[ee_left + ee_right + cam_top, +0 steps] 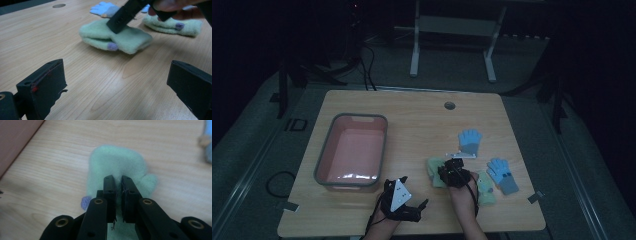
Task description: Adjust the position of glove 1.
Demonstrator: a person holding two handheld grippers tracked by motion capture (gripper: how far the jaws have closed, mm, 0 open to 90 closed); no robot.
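High view: wooden table (412, 120) in dim light. A pink tub (353, 150) with a grey rim stands at the left. Right of centre lie four items: a blue glove (470, 141) farther back, a second blue glove (503, 175) to the right, a green mitten (435, 171) and a second green mitten (486, 188) nearer the person. The right gripper (451, 170) sits over the first green mitten, at its right edge. The left gripper (409, 206), with its grey three-cornered plate, rests near the front edge, well apart from the mittens.

Left gripper view: the left gripper (117, 87) has its jaws set wide, bare table between them. Beyond lies the green mitten (117, 37) with a purple dot; the right gripper's dark jaw comes down onto its top. The second mitten (175, 25) lies behind it, a blue glove (105, 8) farther off.

Right gripper view: the right gripper (119, 187) has its jaws drawn narrow, pinching the fabric of the green mitten (115, 162), which lies flat on the table. The tub wall (15, 137) shows at upper left.
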